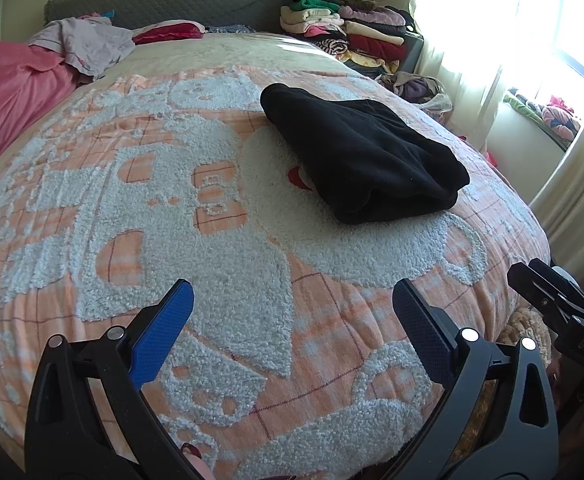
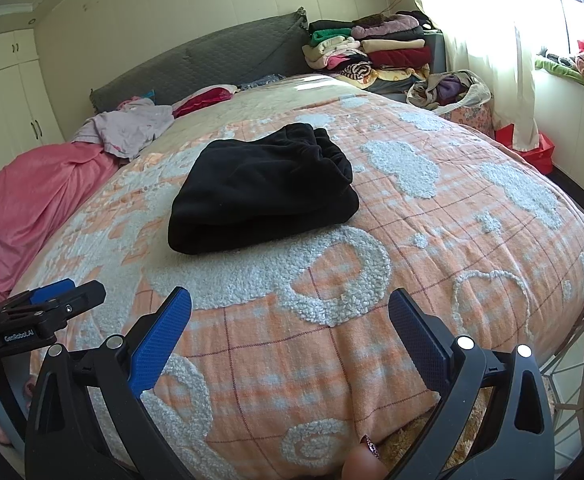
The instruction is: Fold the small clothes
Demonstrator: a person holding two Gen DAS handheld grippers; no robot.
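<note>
One black fleece garment [image 1: 361, 156] lies folded into a thick bundle mid-bed on the orange-and-white tufted blanket [image 1: 220, 240]. Left gripper [image 1: 292, 312] and right gripper [image 2: 290, 316] hover near the bed's foot, jaws wide, empty. Folding looks done; crumpled lilac clothes [image 2: 132, 128] possibly remain.

Ahead of the left tongs [image 1: 292, 304] lies a black garment [image 1: 361, 152] of matt, fleecy cloth. Under both tongs the bedspread [image 2: 431, 280] is soft woven cloth with rough, nubbly white loops raised on a smoother orange check. The right tongs [image 2: 290, 312] are matt black plastic with blue textured pads [image 2: 160, 344] and shiny metal rivets.
</note>
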